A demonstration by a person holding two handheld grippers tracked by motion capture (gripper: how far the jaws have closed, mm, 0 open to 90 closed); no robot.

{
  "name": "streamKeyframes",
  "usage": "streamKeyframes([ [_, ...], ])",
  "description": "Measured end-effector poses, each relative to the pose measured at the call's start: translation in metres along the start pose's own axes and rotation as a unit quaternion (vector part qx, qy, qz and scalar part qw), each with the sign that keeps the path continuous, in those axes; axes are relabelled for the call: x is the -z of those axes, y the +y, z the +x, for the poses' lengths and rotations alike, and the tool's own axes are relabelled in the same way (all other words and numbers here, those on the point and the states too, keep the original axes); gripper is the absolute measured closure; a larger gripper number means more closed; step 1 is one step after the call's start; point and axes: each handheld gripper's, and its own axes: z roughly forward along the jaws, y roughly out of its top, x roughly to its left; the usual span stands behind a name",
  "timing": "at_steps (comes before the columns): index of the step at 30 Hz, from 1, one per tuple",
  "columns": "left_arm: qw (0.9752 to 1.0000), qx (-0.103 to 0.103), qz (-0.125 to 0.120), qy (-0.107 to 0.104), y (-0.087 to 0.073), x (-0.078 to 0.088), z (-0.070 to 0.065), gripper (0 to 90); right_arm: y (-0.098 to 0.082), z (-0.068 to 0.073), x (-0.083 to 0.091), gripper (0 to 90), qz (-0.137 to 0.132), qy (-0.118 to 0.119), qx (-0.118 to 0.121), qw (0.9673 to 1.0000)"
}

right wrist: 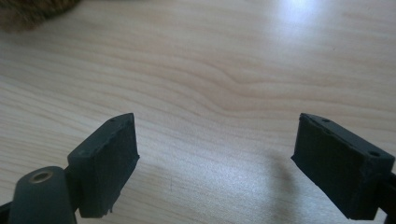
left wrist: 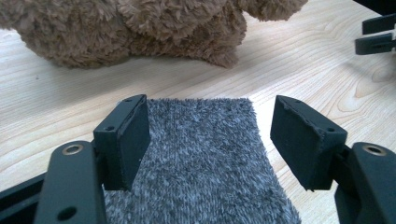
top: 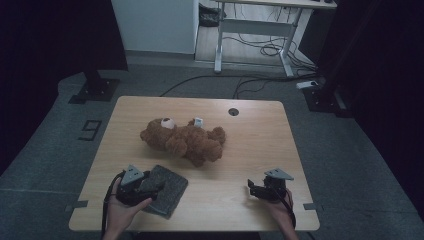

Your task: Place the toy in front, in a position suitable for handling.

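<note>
A brown teddy bear [top: 183, 139] lies on its side in the middle of the wooden table [top: 250, 145]; its fur [left wrist: 140, 28] spans the top of the left gripper view. A grey fuzzy cloth [top: 170, 189] lies flat near the front left. My left gripper [top: 150, 186] hovers low over the cloth [left wrist: 205, 158], open, with its jaws standing to either side of it and not pressing. At the front right my right gripper [top: 252, 189] is open above bare wood [right wrist: 219, 93], nothing between its jaws.
A round cable hole [top: 233, 111] sits near the table's far edge. Beyond the table, a white desk frame [top: 260, 30] and loose cables [top: 270, 50] lie on the floor. The other gripper's jaws [left wrist: 376, 35] show at the upper right of the left gripper view.
</note>
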Motion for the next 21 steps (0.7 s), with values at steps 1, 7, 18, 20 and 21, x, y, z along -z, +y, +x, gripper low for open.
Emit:
streamKeyframes([
  [1,1.0,0.0,0.0,0.0,0.0,0.0,0.0,28.4,0.001,0.0,0.002,13.7,-0.004,0.001,-0.002,1.0],
  [7,0.9999,0.006,-0.008,0.006,-0.001,0.001,0.002,28.5,0.003,-0.002,0.011,15.7,-0.034,0.009,-0.025,0.9991],
  [18,0.9996,-0.003,-0.023,0.014,0.014,0.004,0.002,29.0,0.014,0.013,0.021,18.6,-0.057,0.041,-0.018,0.9973],
  [20,0.9995,0.003,-0.029,0.015,0.018,0.004,0.005,29.0,0.018,0.016,0.021,18.7,-0.061,0.048,-0.012,0.9969],
  [21,0.9995,0.003,-0.029,0.015,0.018,0.004,0.005,29.1,0.018,0.016,0.021,18.7,-0.061,0.048,-0.012,0.9969],
])
